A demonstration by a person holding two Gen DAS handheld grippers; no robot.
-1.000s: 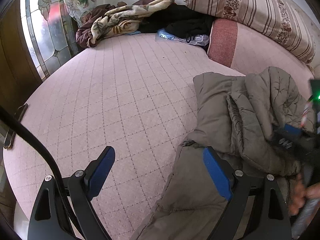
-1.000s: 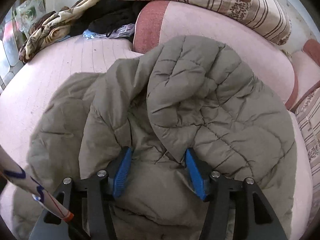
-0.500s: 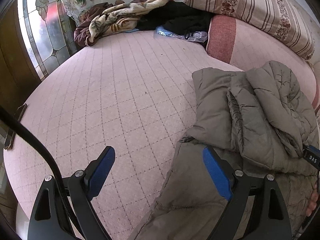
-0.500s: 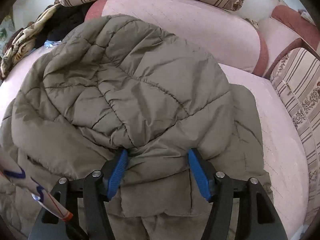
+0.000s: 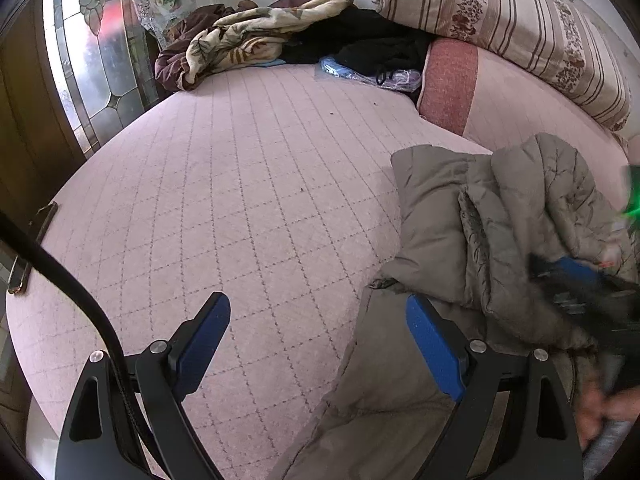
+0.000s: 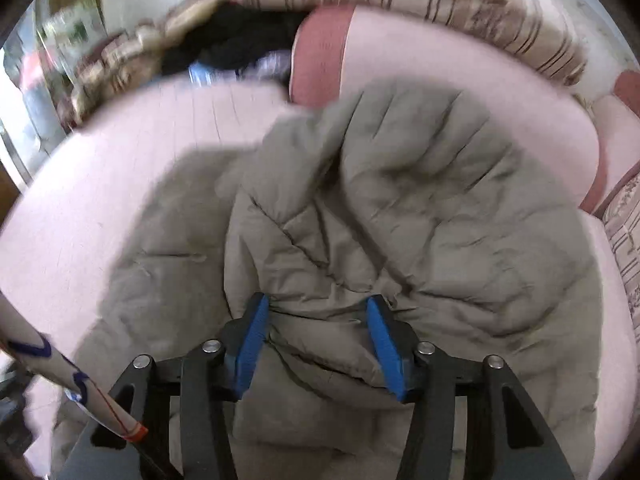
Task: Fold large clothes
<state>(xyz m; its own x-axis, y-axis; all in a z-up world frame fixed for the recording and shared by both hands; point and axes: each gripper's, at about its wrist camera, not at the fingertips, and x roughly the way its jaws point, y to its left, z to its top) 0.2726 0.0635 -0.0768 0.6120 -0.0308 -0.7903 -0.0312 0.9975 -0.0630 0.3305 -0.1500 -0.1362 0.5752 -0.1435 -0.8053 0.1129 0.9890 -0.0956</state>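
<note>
A grey-olive quilted jacket (image 6: 420, 216) lies bunched on the pink quilted bed (image 5: 248, 200), part of it folded over itself. My right gripper (image 6: 316, 340) has a thick ridge of the jacket between its blue pads (image 6: 252, 336). Its jaws are closing and the cloth puckers against both pads. In the left wrist view the jacket (image 5: 440, 216) lies to the right, with the right gripper (image 5: 576, 276) a blur on it. My left gripper (image 5: 320, 344) stands wide open low over the bed. Its right finger (image 5: 436, 344) hangs over the jacket's edge, gripping nothing.
Striped cushions (image 5: 500, 12) and a pink bolster (image 5: 452, 80) line the back. A heap of blankets and dark clothes (image 5: 260, 40) lies at the far end by a glass door panel (image 5: 100, 64). A person's hand (image 5: 600, 412) shows at lower right. A black cable (image 5: 80, 300) crosses left.
The right gripper swung right over the jacket with wider jaws, then came back left with narrower jaws around a ridge of cloth. It left the left wrist view and returned. The left gripper stayed put.
</note>
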